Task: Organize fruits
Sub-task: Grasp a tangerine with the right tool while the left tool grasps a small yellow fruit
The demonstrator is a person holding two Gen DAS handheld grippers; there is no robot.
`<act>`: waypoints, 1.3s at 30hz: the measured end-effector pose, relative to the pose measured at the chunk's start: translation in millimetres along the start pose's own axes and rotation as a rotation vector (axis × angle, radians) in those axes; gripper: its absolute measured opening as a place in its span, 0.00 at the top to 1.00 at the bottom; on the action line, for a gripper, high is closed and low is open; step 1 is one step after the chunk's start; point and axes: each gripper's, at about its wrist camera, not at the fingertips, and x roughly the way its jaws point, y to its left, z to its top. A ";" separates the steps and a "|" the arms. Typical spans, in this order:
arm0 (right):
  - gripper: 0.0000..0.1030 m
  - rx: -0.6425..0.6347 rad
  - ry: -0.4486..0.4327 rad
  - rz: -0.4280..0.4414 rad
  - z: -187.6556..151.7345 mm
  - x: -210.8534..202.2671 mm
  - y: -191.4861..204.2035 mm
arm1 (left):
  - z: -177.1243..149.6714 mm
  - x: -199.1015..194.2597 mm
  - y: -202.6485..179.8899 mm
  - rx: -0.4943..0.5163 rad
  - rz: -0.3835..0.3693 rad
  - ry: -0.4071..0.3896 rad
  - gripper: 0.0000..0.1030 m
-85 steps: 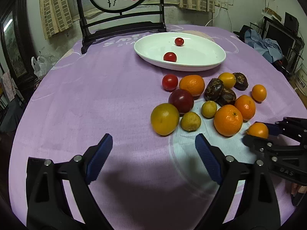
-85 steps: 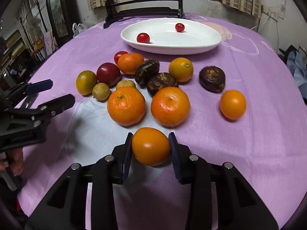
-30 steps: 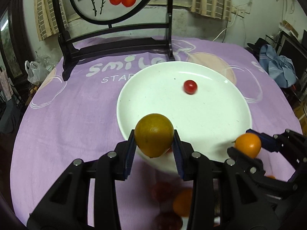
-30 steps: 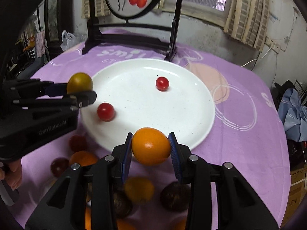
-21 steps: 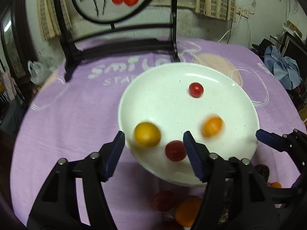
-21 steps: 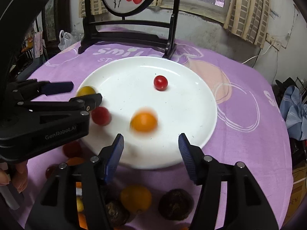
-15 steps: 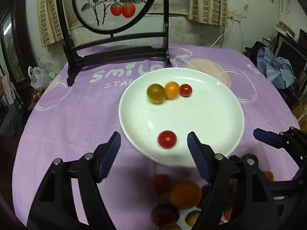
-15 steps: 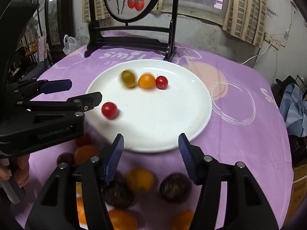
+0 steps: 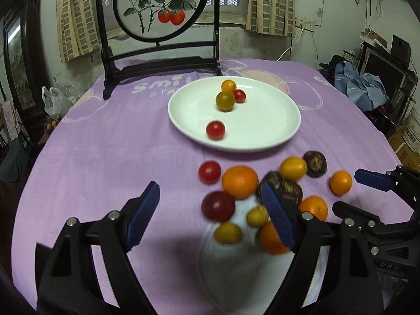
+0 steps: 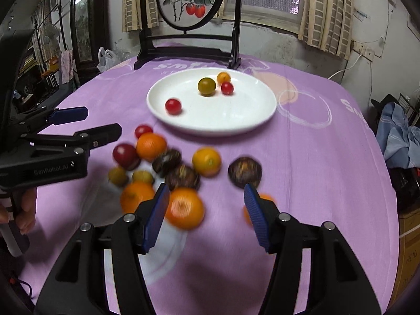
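Left tool (image 9: 210,214) and right tool (image 10: 204,216): black plastic clamp arms with silver screws, ribbed blue pads (image 9: 278,215). Left tool body bears pale lettering "GenRoboLAI".

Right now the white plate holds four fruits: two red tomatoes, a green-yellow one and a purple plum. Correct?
Not quite. The plate holds two red tomatoes, a green-yellow fruit and a small orange, not a plum; both wrist views show it.

The near fruit pile (image 10: 168,178) was motion-blurred; one orange (image 10: 267,199) sat half hidden behind the right gripper's (image 10: 207,218) finger, another behind the left's (image 9: 210,215).
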 end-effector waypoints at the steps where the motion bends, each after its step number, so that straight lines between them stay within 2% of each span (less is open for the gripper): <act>1: 0.42 -0.001 0.005 0.001 -4.5 -0.8 1.7 | -6.4 -1.9 1.9 -0.007 -0.002 0.002 0.21; 9: 0.42 -0.009 0.082 -0.009 -23.6 17.2 9.6 | -34.3 -2.3 12.9 -0.022 -0.013 0.041 0.21; 17: 0.42 -0.031 0.118 -0.013 -14.0 47.2 19.9 | -41.1 2.9 17.0 -0.021 -0.036 0.057 0.21; 22: 0.46 -0.036 0.103 -0.026 -6.6 58.1 21.3 | -44.1 7.8 13.3 -0.004 -0.048 0.073 0.21; 23: 0.57 -0.029 0.105 -0.013 -6.6 59.4 20.3 | -44.7 8.8 12.8 -0.002 -0.051 0.077 0.21; 28: 0.57 0.030 0.092 -0.006 -10.6 49.5 9.0 | -46.9 15.0 9.2 0.010 -0.054 0.101 0.21; 33: 0.57 0.095 0.043 0.022 -17.3 27.4 -5.6 | -49.1 21.1 3.3 0.032 -0.041 0.123 0.21; 34: 0.57 0.101 0.039 0.027 -18.5 25.1 -6.5 | -49.1 23.7 0.8 0.044 -0.030 0.131 0.22; 36: 0.57 0.108 0.029 0.037 -20.4 20.2 -7.5 | -48.5 27.5 -3.1 0.062 -0.025 0.141 0.30; 38: 0.57 0.107 0.025 0.048 -22.1 17.6 -6.4 | -47.6 36.7 -6.3 0.066 -0.029 0.174 0.43; 39: 0.57 0.107 0.022 0.053 -22.7 16.3 -5.7 | -47.2 42.0 -6.8 0.061 -0.034 0.194 0.45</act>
